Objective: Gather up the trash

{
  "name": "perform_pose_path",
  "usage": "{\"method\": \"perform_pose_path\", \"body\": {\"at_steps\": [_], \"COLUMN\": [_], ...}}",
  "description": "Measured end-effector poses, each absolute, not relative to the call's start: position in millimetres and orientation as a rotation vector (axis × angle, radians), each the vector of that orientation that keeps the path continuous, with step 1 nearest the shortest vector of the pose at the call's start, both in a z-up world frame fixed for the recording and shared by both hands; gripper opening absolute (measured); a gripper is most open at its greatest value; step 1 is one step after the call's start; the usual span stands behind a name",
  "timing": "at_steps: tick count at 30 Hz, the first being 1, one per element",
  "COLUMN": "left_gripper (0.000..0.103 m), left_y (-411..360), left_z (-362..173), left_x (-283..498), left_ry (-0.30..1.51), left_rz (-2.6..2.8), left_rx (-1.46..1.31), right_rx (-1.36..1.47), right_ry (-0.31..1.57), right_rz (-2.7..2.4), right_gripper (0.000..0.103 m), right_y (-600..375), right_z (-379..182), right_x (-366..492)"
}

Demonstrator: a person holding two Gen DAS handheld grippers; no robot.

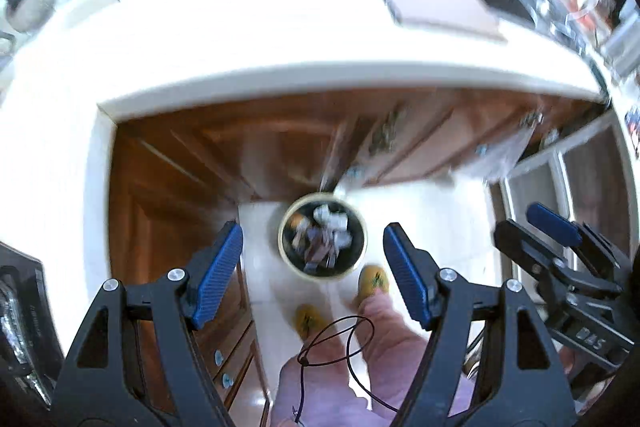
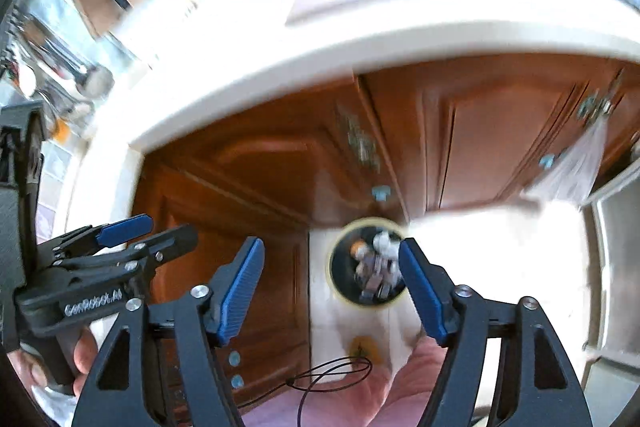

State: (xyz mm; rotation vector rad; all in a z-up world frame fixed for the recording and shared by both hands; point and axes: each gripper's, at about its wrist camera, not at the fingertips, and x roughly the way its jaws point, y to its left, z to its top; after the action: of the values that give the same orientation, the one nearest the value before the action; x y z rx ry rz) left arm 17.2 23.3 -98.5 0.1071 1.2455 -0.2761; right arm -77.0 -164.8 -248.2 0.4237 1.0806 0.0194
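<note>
We look down at the trash bin (image 1: 322,236), a small round one on the white floor (image 1: 432,211) below the wooden cabinets (image 1: 256,147), and it already holds crumpled papers and wrappers (image 1: 320,235). Our left gripper (image 1: 313,273) is spread wide with nothing between its blue pads, and our right gripper (image 2: 331,291) is also wide and carries nothing. We judge that one drop is finished and the step now is to find more trash. The white tabletop (image 1: 240,39) is too blurred to show loose trash. For the next move we need to aim one gripper at a piece there.
</note>
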Motion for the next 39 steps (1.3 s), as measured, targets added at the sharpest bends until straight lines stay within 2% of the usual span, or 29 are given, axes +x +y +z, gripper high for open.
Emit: {"method": "perform_pose_path", "body": {"at_steps": [6, 8, 12, 19, 29, 32, 39], "left_gripper": [0.07, 0.07, 0.071, 0.075, 0.075, 0.075, 0.075], "left_y": [31.5, 31.9, 33.0, 39.7, 41.5, 38.3, 33.7], "left_z": [-25.1, 0.2, 51.3, 109.6, 135.5, 133.6, 130.7], "left_x": [33.8, 37.3, 40.3, 32.1, 17.4, 17.1, 17.0], "left_ry": [1.136, 1.103, 1.008, 0.893, 0.821, 0.809, 0.796], "left_rz": [-0.243, -0.225, -0.191, -0.161, -0.116, -0.1, -0.104], "left_rx": [0.048, 0.052, 0.077, 0.047, 0.025, 0.024, 0.029], "right_rx": [0.369, 0.343, 0.29, 0.25, 0.186, 0.161, 0.116], "right_ry": [0.938, 0.896, 0.821, 0.746, 0.664, 0.634, 0.608], "right_rz": [0.005, 0.0, -0.002, 0.03, 0.045, 0.035, 0.032], "right_gripper": [0.075, 0.082, 0.085, 0.085, 0.088, 0.093, 0.095], "right_y": [-172.5, -172.7, -171.6, -162.8, -150.7, -145.4, -134.5], "right_z": [-139.9, -106.7, -43.8, 28.5, 76.9, 79.3, 69.9], "right_x": [-77.7, -77.6, -75.5, -65.0, -50.0, -46.2, -38.9]}}
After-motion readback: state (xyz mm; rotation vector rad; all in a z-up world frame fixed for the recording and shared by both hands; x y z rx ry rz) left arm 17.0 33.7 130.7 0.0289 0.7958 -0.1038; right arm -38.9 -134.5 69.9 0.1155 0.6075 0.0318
